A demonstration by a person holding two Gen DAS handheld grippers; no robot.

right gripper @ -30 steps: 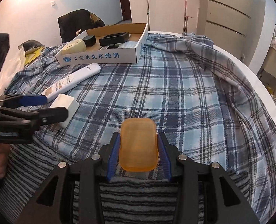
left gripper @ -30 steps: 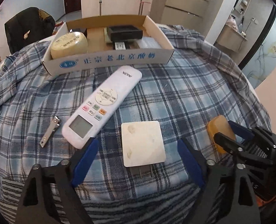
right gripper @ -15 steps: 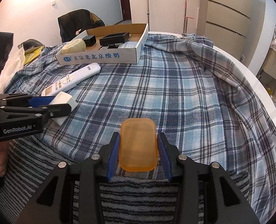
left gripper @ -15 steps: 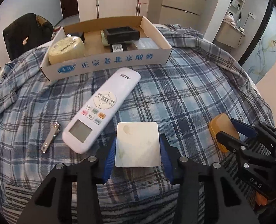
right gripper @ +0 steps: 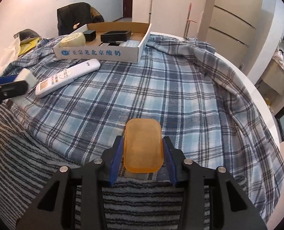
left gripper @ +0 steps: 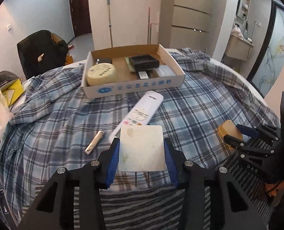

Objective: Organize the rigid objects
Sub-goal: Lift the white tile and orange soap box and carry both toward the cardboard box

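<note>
Two grippers are each clamped on something over the blue plaid blanket. The left gripper pinches a flat white square plug adapter between its blue pads; two thin metal prongs stick out of the adapter's near edge, and it is raised off the cloth, covering the near end of the long white remote control, so the remote's display is hidden in the left wrist view. In the right wrist view the same adapter is only a pale corner at the left edge, the gripper around it cut off by the frame. The right gripper is pressed onto a translucent orange rounded-rectangular box by its long sides; whether the box touches the blanket cannot be told, since its underside is hidden. From the left wrist view that box is mostly covered by the right gripper's black fingers. A small silver nail clipper lies on the blanket left of the remote. Farther back sits the shallow open cardboard tray with blue printing, holding a round cream tin, a black rectangular case and smaller flat items that are partly hidden and hard to identify. The printing is blurred in the left view.
</note>
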